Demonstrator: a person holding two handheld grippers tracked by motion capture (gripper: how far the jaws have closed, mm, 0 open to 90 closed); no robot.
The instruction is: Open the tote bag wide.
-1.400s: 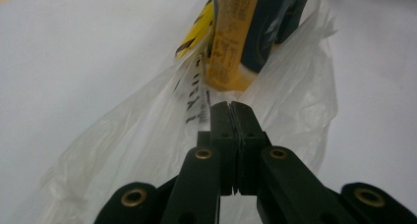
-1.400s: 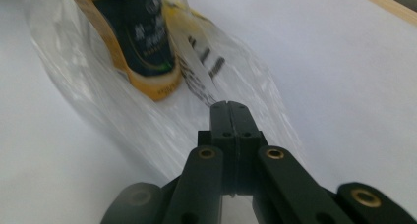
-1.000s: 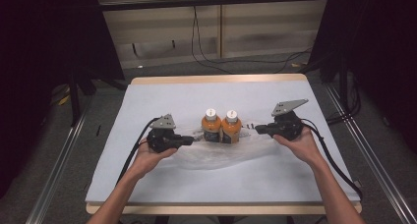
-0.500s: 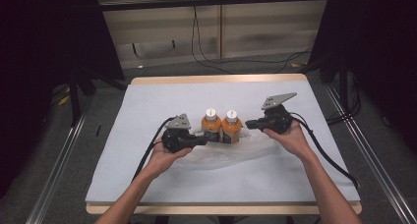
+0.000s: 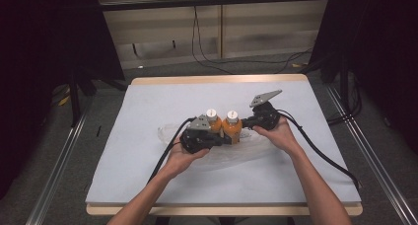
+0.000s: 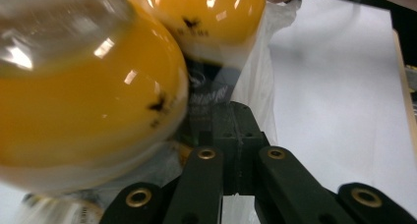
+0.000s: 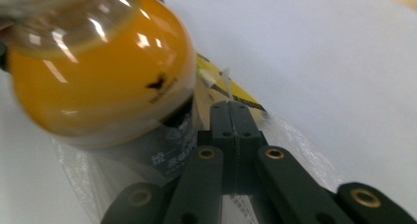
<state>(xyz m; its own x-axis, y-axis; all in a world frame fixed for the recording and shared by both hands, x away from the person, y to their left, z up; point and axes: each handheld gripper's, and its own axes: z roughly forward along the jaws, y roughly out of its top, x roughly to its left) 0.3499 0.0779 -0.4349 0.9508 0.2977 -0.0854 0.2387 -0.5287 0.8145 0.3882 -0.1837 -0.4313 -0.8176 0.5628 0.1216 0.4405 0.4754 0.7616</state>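
Two orange bottles [image 5: 223, 126] upright inside clear plastic bag [image 5: 231, 153] on bench [image 5: 148, 101]; your left tool [image 5: 222, 139] and right tool [image 5: 243, 123] each clamped on bag.

High view overlooks table [image 5: 148, 185]; gripper views crowd seemingly shared bottles [image 5: 231, 129].

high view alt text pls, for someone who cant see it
A person's two hands press a left gripper and a right gripper in from either side on two orange bottles with white caps, standing upright side by side on a clear plastic bag. They sit on a white-topped table.
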